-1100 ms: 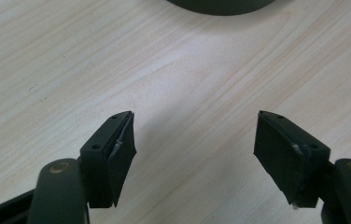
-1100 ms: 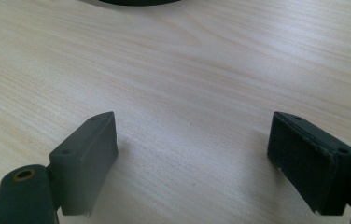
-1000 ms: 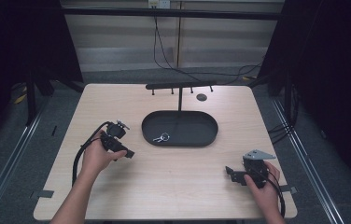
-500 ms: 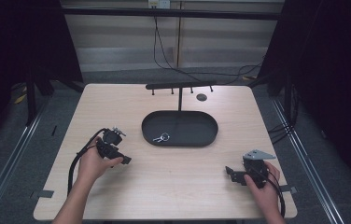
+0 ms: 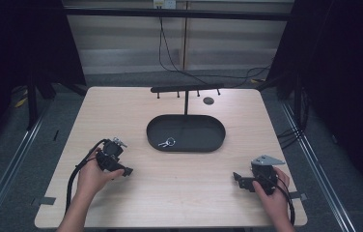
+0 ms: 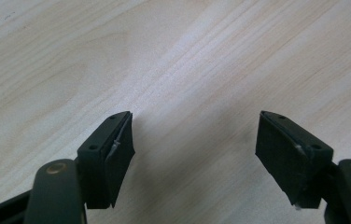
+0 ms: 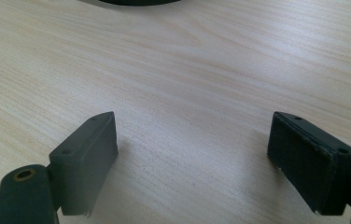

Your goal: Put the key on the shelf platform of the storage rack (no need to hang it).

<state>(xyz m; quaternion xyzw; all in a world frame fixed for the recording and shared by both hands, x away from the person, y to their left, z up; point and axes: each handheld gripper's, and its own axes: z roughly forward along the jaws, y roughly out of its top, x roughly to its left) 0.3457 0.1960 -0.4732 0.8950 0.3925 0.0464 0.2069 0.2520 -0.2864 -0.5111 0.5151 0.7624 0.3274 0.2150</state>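
A black oval tray (image 5: pixel 208 140) sits at the table's middle, and a small bunch of keys on a ring (image 5: pixel 166 142) lies inside it. My left gripper (image 5: pixel 121 169) is held low over the wood, near-left of the tray. Its jaws stand wide apart over bare wood in the left gripper view (image 6: pixel 194 135). My right gripper (image 5: pixel 240 180) rests near the front right edge, under its grey plate. In the right gripper view (image 7: pixel 192 140) it is open too, with nothing between the pads, and the tray's dark rim (image 7: pixel 131 1) shows at the top.
A black T-shaped stand with hooks (image 5: pixel 187 90) rises from the tray's far side. A small black disc (image 5: pixel 208 100) lies on the table behind the tray. Cables hang behind the table, and dark curtains flank it.
My left gripper has drawn back from the tray toward the near-left and come lower. The right gripper has stayed put.
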